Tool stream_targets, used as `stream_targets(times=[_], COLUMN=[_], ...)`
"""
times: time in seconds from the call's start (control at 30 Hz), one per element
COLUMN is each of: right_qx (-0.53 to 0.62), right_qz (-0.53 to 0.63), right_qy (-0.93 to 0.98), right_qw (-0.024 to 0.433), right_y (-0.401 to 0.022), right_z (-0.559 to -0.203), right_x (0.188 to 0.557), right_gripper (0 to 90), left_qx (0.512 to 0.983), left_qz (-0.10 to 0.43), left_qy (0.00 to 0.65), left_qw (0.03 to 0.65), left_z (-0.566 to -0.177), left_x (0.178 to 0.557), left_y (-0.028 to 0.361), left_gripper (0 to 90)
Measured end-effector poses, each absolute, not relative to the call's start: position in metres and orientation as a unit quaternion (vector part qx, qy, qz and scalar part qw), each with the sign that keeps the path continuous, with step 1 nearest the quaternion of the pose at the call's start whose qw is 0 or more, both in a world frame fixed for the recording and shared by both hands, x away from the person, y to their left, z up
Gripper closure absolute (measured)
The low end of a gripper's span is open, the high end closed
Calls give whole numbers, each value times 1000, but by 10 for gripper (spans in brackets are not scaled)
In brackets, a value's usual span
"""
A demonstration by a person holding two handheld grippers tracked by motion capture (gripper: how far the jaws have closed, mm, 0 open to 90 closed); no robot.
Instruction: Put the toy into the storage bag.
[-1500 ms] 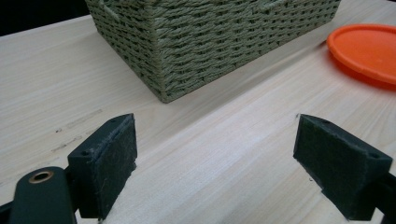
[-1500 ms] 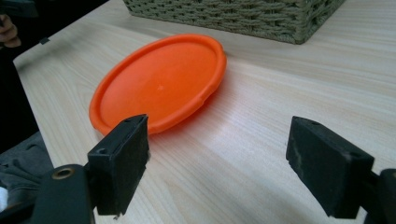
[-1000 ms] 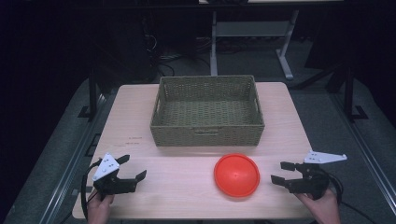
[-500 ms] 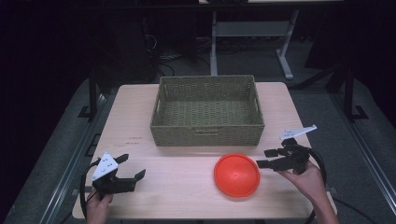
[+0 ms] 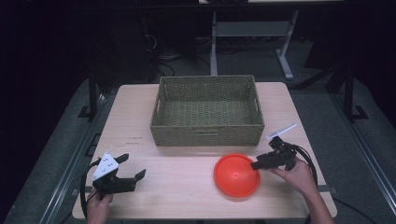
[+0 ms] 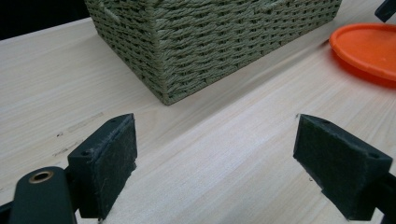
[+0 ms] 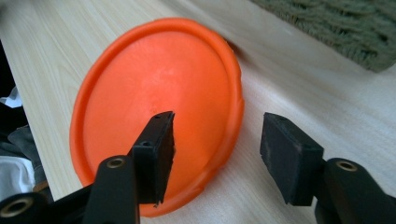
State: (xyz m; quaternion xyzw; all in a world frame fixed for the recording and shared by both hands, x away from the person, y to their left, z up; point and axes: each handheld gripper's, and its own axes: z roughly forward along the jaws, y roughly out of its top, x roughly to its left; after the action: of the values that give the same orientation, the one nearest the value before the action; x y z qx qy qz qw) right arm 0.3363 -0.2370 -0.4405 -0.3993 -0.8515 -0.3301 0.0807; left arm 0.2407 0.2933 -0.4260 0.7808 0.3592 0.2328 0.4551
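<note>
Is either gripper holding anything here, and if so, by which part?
Nothing is held. The right gripper straddles the orange disc's rim, its jaws just closing but the pads apart from it. The left gripper stands open over bare table.

1 orange disc (image 5: 236, 175), 1 woven basket (image 5: 208, 112), 1 table (image 5: 187, 177), 2 grippers.

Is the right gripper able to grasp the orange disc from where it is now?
Probably yes. The right gripper has been closing, its jaws either side of the disc rim, pads apparently not yet touching; nothing blocks it.
</note>
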Motion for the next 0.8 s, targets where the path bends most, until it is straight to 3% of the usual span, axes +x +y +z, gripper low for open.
stream_targets(times=[0.8], right_qx=[-393], right_qz=[-323], right_qy=[-852], right_qw=[119], right_y=[-230], right_z=[-461], right_x=[343], right_gripper=[626], left_qx=[782], left_qz=[239], left_qy=[355], left_qw=[453], left_z=[-426], left_x=[240], left_y=[290], left_gripper=[129])
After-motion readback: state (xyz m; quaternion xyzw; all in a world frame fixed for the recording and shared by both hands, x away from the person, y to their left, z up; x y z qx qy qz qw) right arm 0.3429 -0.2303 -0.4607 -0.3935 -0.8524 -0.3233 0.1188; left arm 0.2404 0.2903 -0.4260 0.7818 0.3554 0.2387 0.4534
